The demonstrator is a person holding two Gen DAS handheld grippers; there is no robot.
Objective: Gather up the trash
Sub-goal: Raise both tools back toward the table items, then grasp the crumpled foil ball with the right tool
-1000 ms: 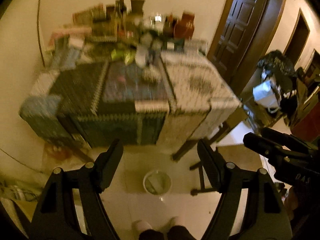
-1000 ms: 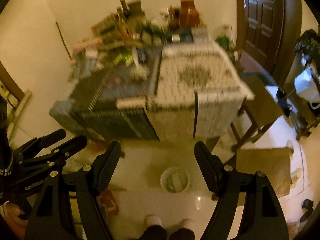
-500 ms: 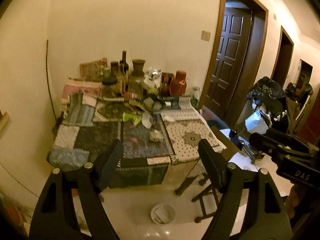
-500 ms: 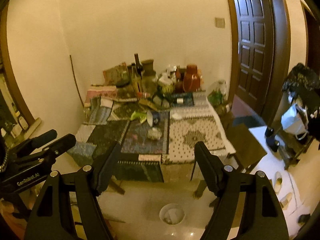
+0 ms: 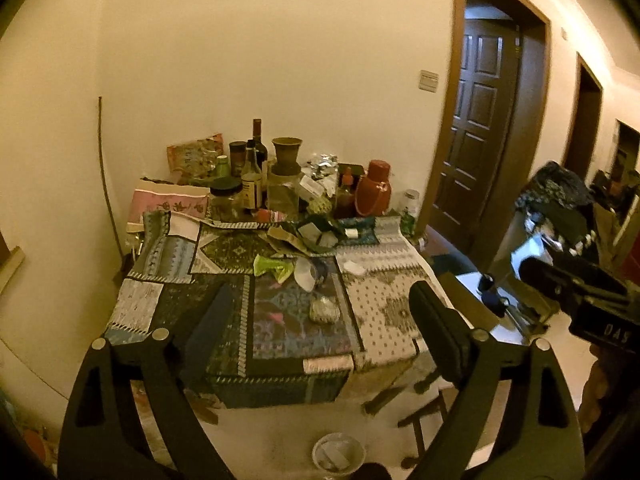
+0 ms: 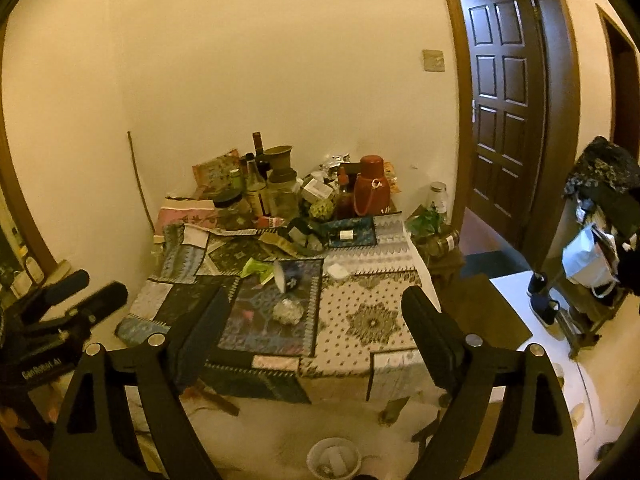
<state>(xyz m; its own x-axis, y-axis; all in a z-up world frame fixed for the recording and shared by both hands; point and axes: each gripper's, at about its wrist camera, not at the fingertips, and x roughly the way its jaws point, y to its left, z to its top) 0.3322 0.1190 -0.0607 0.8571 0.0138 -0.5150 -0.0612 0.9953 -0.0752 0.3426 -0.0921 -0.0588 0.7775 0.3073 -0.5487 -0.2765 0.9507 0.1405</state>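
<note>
A table (image 5: 384,312) under patchwork cloths carries loose trash: a crumpled foil ball (image 5: 325,310) (image 6: 288,311), a tipped paper cup (image 5: 306,274) (image 6: 286,276), a green wrapper (image 5: 272,266) (image 6: 256,269) and a white paper scrap (image 5: 354,267) (image 6: 336,270). A small white bin (image 5: 338,452) (image 6: 334,458) with scraps in it stands on the floor before the table. My left gripper (image 5: 322,287) and right gripper (image 6: 317,291) hang side by side in the air short of the table's front edge. Both jaws are opening, with nothing between them.
Bottles, jars, a red flask (image 5: 374,188) and a clay vase (image 5: 286,156) crowd the table's back by the wall. A low stool (image 6: 476,312) stands to the right, a dark door (image 6: 504,92) behind it. A cluttered rack (image 6: 596,240) sits far right.
Both grippers have risen and tilted up, so the views swung from the floor and bin to the table top and wall. Both sets of jaws stand slightly wider.
</note>
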